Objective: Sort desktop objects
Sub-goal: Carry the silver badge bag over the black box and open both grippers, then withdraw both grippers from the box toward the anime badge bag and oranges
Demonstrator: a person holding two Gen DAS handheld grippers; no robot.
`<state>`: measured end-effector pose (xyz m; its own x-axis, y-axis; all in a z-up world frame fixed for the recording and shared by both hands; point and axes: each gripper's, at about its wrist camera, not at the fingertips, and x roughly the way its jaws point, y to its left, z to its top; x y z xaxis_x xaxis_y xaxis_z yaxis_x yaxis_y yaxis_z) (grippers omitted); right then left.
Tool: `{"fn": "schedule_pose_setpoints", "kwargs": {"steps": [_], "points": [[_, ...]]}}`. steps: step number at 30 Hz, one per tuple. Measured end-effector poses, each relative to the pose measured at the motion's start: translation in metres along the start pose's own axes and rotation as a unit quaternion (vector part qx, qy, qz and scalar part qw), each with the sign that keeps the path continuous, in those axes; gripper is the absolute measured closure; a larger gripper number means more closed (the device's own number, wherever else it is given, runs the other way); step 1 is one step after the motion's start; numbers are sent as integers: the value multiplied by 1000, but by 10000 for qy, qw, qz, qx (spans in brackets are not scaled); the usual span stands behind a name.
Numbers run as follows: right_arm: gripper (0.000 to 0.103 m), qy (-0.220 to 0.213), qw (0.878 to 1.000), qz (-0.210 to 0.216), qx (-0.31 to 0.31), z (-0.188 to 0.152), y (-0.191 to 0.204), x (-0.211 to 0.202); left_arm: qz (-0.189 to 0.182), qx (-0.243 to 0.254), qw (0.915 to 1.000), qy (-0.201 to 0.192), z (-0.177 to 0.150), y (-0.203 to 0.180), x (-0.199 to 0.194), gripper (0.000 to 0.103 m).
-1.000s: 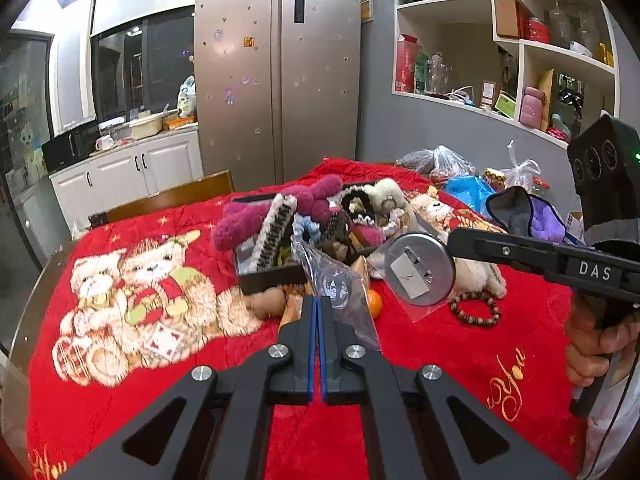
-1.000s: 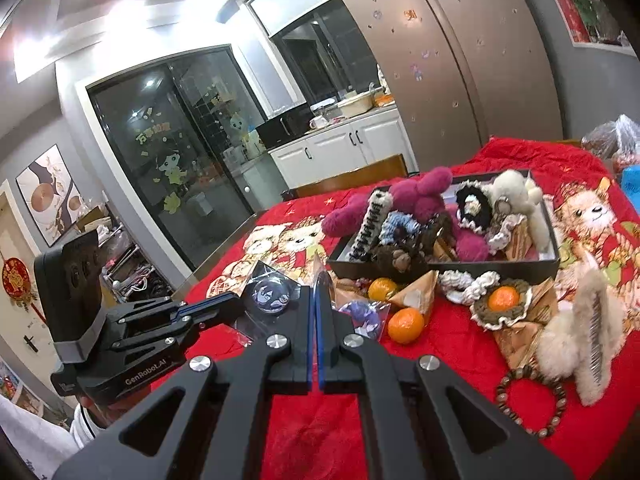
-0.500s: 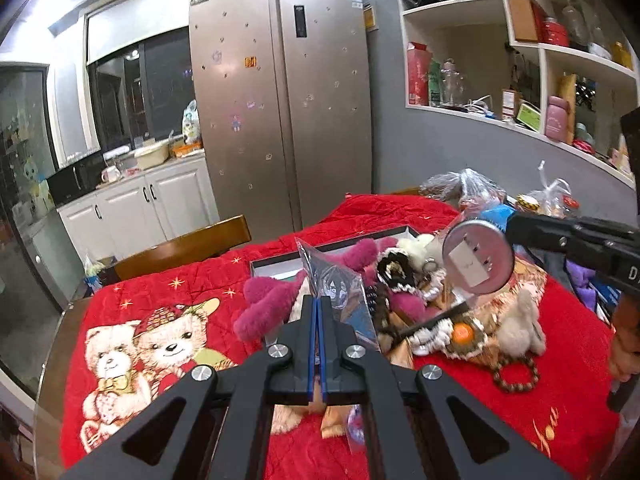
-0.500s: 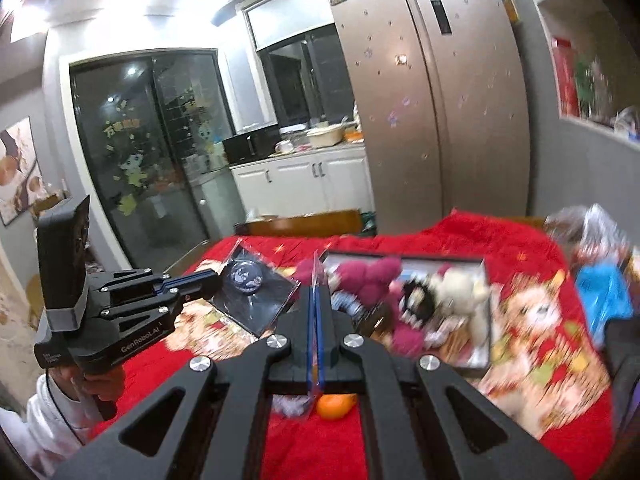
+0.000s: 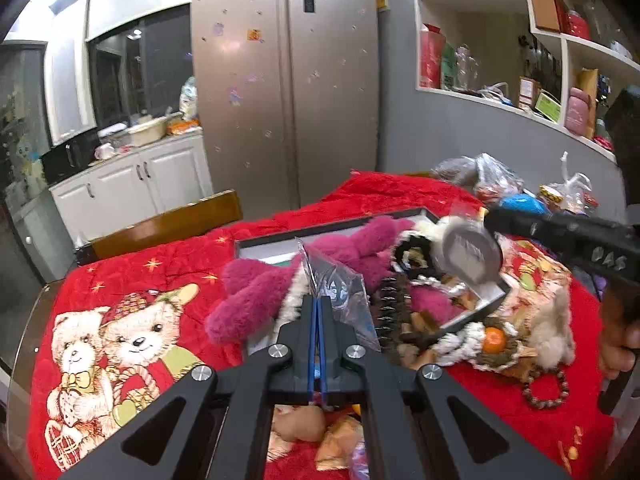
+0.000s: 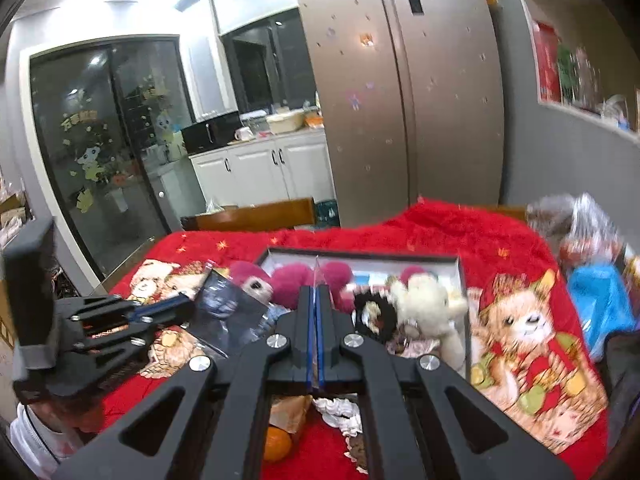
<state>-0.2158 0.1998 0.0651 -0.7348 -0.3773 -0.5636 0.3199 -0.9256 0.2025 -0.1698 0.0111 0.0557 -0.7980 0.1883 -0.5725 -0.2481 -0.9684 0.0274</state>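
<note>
My left gripper is shut on a clear plastic bag with a dark round item inside and holds it above the black tray. The bag also shows in the right wrist view, held by the left gripper. My right gripper is shut on a thin clear sheet edge over the tray; from the left wrist view it carries a round grey disc. The tray holds a magenta plush, a cream plush and a black scrunchie.
A red teddy-print cloth covers the table. Oranges, a bead bracelet, a woven coaster and wrapped snacks lie in front of the tray. Plastic bags sit at the far right. A wooden chair back stands behind.
Both grippers have risen and moved over the tray, still shut. The right gripper's disc has come lower and closer to the tray. The bag stays in the left gripper.
</note>
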Motion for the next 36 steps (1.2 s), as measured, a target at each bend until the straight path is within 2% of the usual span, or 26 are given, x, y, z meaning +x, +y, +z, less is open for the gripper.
{"fn": "schedule_pose_setpoints", "kwargs": {"steps": [4, 9, 13, 15, 16, 17, 18, 19, 20, 21, 25, 27, 29, 32, 36], "points": [[102, 194, 9998, -28, 31, -12, -11, 26, 88, 27, 9999, 84, -7, 6, 10, 103], [102, 466, 9989, -16, 8, -23, -13, 52, 43, -87, 9988, 476, -20, 15, 33, 102], [102, 531, 9986, -10, 22, -27, -14, 58, 102, -28, 9987, 505, -24, 13, 38, 102], [102, 528, 9986, 14, 51, -27, -15, 58, 134, -47, 9988, 473, -25, 14, 37, 96], [102, 490, 9987, 4, 100, -27, -17, 57, 172, -70, 9988, 455, -25, 14, 37, 90], [102, 444, 9989, 13, 145, -26, -17, 55, 289, -83, 9986, 427, -25, 15, 36, 73], [101, 401, 9990, 67, 185, -26, -18, 52, 415, -64, 9984, 383, -24, 16, 34, 46], [100, 371, 9989, 131, 248, -24, -20, 50, 496, -45, 9982, 346, -24, 17, 33, 35], [93, 339, 9988, 172, 313, -23, -22, 48, 592, -55, 9978, 276, -23, 19, 30, 26], [82, 286, 9989, 184, 326, -22, -23, 45, 673, -103, 9975, 193, -22, 22, 27, 26], [57, 167, 9990, 199, 375, -17, -25, 37, 607, -350, 9974, 168, -19, 35, 24, 25], [41, 119, 9987, 263, 420, -16, -26, 34, 645, -519, 9964, 172, -18, 42, 24, 25], [38, 88, 9988, 240, 418, -16, -26, 31, 716, -588, 9955, 198, -18, 47, 24, 25], [27, 75, 9988, 196, 445, -16, -27, 29, 794, -636, 9945, 240, -19, 52, 25, 25], [26, 105, 9981, 294, 531, -16, -28, 30, 798, -681, 9937, 390, -20, 60, 26, 25]]}}
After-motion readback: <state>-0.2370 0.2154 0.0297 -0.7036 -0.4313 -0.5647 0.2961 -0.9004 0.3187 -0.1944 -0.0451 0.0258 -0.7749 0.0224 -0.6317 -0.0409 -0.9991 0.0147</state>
